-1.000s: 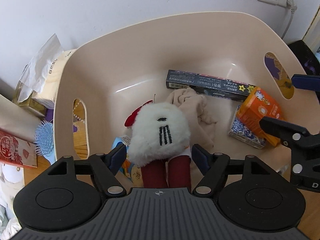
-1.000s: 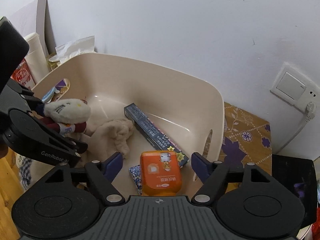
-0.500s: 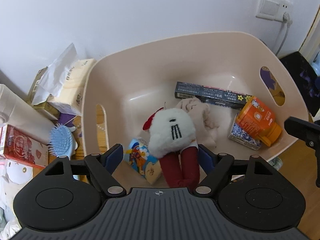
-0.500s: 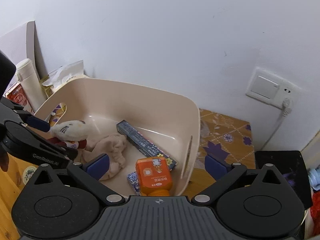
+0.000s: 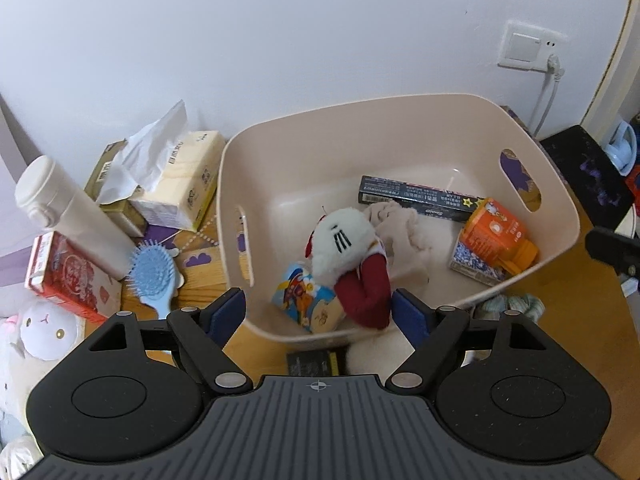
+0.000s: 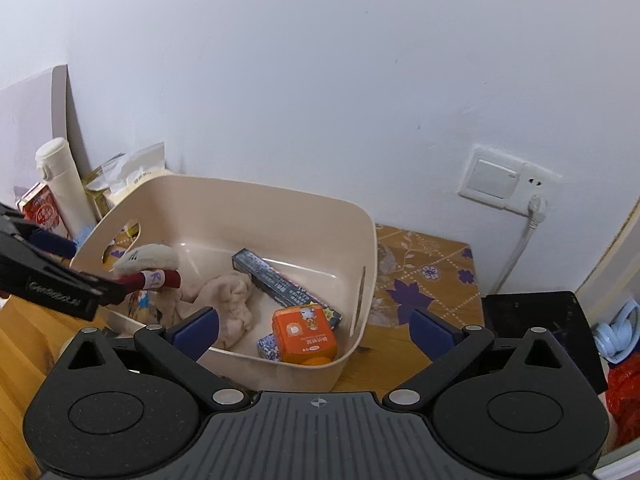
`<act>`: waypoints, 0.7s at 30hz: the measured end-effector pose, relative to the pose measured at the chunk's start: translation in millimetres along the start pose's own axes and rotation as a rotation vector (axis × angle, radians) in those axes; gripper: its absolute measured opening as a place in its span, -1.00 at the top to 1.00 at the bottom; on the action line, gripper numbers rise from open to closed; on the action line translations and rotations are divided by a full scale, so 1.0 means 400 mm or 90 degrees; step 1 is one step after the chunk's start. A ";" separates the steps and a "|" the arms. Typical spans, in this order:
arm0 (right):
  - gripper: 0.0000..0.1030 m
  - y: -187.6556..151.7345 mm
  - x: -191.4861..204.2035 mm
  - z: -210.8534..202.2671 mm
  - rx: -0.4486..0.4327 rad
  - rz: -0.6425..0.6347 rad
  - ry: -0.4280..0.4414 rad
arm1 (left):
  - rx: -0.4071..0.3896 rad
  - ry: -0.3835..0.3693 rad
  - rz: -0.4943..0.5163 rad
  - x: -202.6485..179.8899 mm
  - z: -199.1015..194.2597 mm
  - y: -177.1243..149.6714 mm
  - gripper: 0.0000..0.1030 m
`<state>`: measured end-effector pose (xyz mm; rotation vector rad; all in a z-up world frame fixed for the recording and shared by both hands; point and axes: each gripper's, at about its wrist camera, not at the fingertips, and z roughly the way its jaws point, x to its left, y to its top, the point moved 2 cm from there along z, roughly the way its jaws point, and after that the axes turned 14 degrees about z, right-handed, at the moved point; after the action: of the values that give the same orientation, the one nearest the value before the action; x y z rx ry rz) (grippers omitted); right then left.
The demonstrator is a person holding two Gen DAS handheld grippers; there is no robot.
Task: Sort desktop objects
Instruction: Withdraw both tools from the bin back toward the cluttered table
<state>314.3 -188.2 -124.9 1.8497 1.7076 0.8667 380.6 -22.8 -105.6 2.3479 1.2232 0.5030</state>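
Left gripper (image 5: 318, 314) hovers over the near rim of the beige bin (image 5: 400, 104), jaws apart, nothing between them. Right gripper (image 6: 314, 330) sits at the bin's near right corner, jaws wide apart, also empty.

Bin contents: white plush (image 5: 344, 240) with red legs, lying head toward the wall and legs toward the left jaws; cartoon carton (image 5: 304, 302) beside it; beige cloth (image 5: 404, 228); long dark box (image 5: 416, 198) lying across the far side; orange box (image 5: 496, 234) in the right corner.

Still on the desk (image 5: 200, 280): blue hairbrush (image 5: 154, 278), just left of the bin, handle toward the left gripper. Probably the next pick; left hand is nearer.
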 end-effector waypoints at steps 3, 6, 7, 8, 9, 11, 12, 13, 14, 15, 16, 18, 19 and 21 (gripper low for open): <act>-1.00 -0.014 -0.004 -0.026 -0.012 0.013 -0.003 | -0.012 0.005 0.001 0.011 -0.024 -0.026 -0.58; -1.00 -0.031 -0.006 -0.050 -0.019 0.021 -0.001 | -0.015 0.008 -0.003 0.024 -0.039 -0.054 -0.58; -1.00 -0.039 -0.006 -0.059 -0.024 0.023 -0.002 | -0.018 0.008 -0.005 0.028 -0.045 -0.063 -0.58; -1.00 -0.046 -0.006 -0.068 -0.028 0.024 -0.004 | -0.022 0.007 -0.007 0.033 -0.050 -0.072 -0.58; -1.00 -0.053 -0.006 -0.077 -0.034 0.026 -0.005 | -0.025 0.007 -0.008 0.036 -0.056 -0.081 -0.58; -1.00 -0.069 -0.006 -0.097 -0.045 0.029 -0.006 | -0.034 0.006 -0.009 0.043 -0.068 -0.101 -0.58; -1.00 -0.077 -0.005 -0.108 -0.050 0.031 -0.008 | -0.037 0.005 -0.009 0.046 -0.073 -0.111 -0.58; -1.00 -0.086 -0.004 -0.118 -0.056 0.032 -0.010 | -0.039 0.005 -0.010 0.048 -0.078 -0.121 -0.58; -1.00 -0.094 -0.004 -0.127 -0.062 0.034 -0.013 | -0.041 0.004 -0.010 0.050 -0.082 -0.130 -0.58; -1.00 -0.102 -0.003 -0.135 -0.069 0.034 -0.016 | -0.042 0.003 -0.011 0.053 -0.086 -0.139 -0.58; -1.00 -0.113 -0.002 -0.144 -0.078 0.031 -0.022 | -0.044 0.003 -0.011 0.055 -0.089 -0.151 -0.58; -1.00 -0.132 0.003 -0.158 -0.088 0.021 -0.030 | -0.046 -0.002 -0.012 0.058 -0.094 -0.171 -0.58; -1.00 -0.142 0.006 -0.163 -0.090 0.017 -0.031 | -0.047 -0.005 -0.015 0.060 -0.096 -0.183 -0.58; -1.00 -0.163 0.011 -0.176 -0.100 0.015 -0.029 | -0.056 -0.009 -0.023 0.064 -0.099 -0.212 -0.58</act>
<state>218.5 -181.8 -122.6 1.7759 1.5467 0.9326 317.4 50.5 -115.2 2.2481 1.2092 0.5172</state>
